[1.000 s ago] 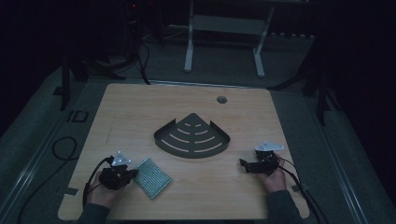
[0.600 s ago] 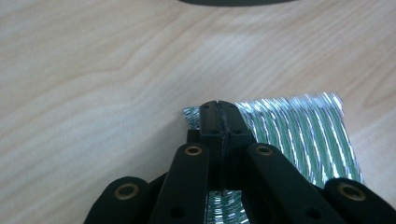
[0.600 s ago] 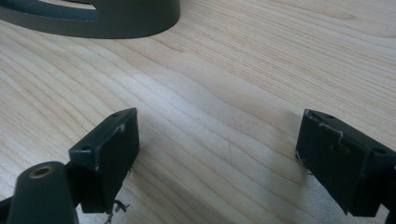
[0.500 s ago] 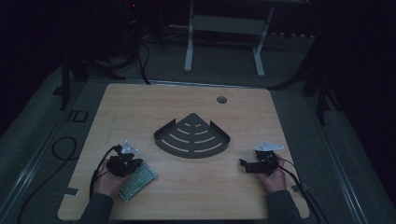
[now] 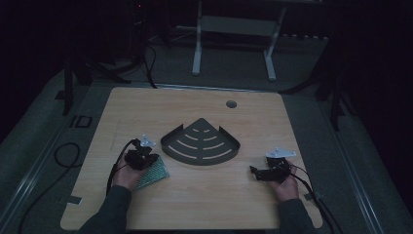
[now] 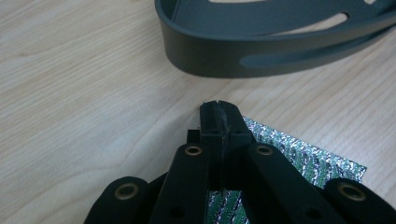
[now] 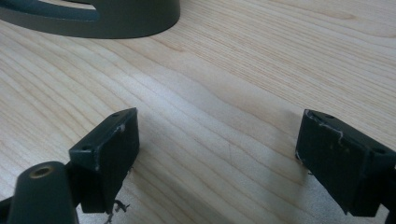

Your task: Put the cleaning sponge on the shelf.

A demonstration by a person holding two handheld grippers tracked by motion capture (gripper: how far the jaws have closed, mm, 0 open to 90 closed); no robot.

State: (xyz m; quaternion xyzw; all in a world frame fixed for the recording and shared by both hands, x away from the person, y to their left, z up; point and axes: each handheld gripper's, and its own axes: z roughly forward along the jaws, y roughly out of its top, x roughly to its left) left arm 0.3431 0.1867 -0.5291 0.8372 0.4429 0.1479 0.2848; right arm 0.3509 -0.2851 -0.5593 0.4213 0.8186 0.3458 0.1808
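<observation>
Sponge (image 6: 299, 163) pinched by your left gripper (image 6: 219, 109) beside the rack (image 5: 200, 142); your right gripper (image 7: 217, 149) gapes empty.

The mesh pad (image 5: 155, 171) lies left-front of the corner tray (image 5: 200, 145) on the table (image 5: 146, 109).

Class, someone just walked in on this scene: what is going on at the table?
A person works at a wooden table with a hand-held gripper in each hand. The left hand-held gripper is shut on a shiny green mesh pad, beside a dark fan-shaped tray. The right hand-held gripper is open over bare wood.
</observation>
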